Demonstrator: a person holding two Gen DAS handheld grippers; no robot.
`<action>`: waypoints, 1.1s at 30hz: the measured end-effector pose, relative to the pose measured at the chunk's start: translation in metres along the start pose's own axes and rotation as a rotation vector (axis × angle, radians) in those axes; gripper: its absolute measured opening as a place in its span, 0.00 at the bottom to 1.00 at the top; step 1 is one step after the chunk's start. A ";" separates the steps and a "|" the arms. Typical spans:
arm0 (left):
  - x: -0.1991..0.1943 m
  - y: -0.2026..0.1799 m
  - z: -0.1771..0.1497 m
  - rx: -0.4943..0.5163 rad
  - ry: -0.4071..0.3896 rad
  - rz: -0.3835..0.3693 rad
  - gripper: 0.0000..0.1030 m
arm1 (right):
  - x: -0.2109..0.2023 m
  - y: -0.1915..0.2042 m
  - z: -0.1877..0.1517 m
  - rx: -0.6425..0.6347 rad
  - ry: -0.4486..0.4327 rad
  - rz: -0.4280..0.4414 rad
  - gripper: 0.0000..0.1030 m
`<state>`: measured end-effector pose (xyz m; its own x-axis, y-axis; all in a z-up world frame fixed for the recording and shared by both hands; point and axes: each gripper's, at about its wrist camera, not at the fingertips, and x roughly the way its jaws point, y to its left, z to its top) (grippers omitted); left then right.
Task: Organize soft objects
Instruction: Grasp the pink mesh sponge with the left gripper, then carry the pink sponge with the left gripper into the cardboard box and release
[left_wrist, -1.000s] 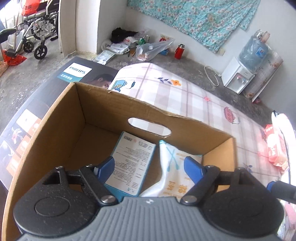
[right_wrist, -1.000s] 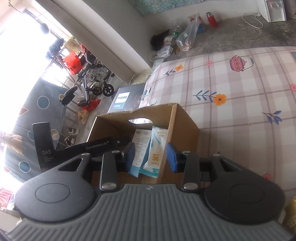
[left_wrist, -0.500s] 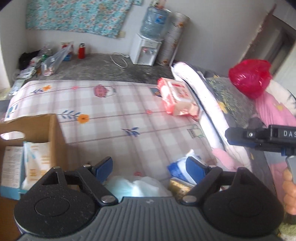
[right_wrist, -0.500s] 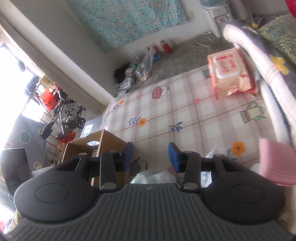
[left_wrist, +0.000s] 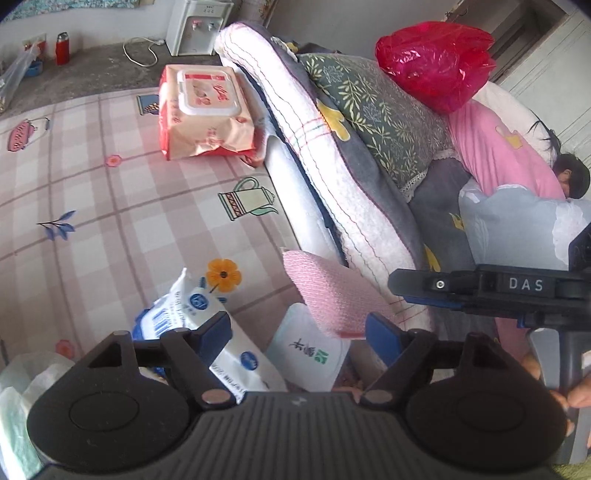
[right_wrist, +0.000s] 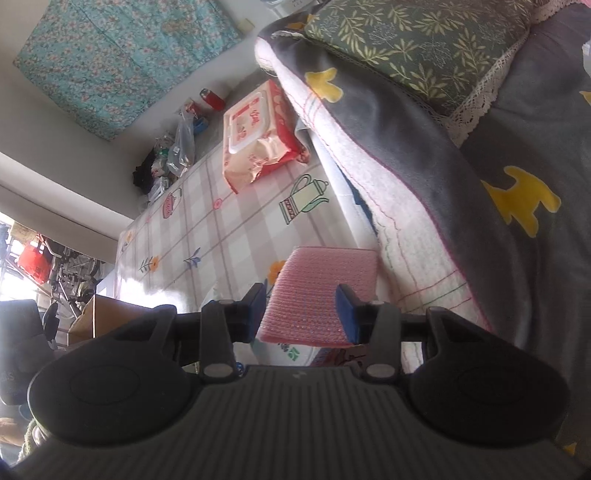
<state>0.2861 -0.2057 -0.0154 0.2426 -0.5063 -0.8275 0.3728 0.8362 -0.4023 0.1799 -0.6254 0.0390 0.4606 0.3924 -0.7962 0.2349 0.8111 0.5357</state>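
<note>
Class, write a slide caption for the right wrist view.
Right gripper hovers open around a pink cloth on the checked bedsheet.

Home bedroom, pillow (left_wrist: 384, 110), blanket (left_wrist: 332, 177), water dispenser (left_wrist: 195, 26)

Wipes pack (left_wrist: 207, 110) lies far on the mat (left_wrist: 92, 206), beside the rolled blanket (left_wrist: 325, 162); folded cloth (left_wrist: 332, 295) overlaps a tissue packet (left_wrist: 314, 350), another packet (left_wrist: 192, 314) to its left.
</note>
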 end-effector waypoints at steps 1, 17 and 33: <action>0.009 -0.004 0.003 -0.011 0.015 -0.004 0.74 | 0.004 -0.005 0.003 0.008 0.010 -0.007 0.40; 0.063 -0.007 0.027 -0.114 0.087 -0.023 0.46 | 0.065 -0.044 0.025 0.196 0.175 0.044 0.40; -0.047 -0.012 0.014 -0.052 -0.117 0.001 0.39 | 0.021 0.037 0.018 0.023 0.056 0.107 0.37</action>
<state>0.2832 -0.1949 0.0339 0.3471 -0.5238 -0.7779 0.3258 0.8452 -0.4237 0.2131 -0.5951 0.0471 0.4358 0.5002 -0.7482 0.2071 0.7533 0.6242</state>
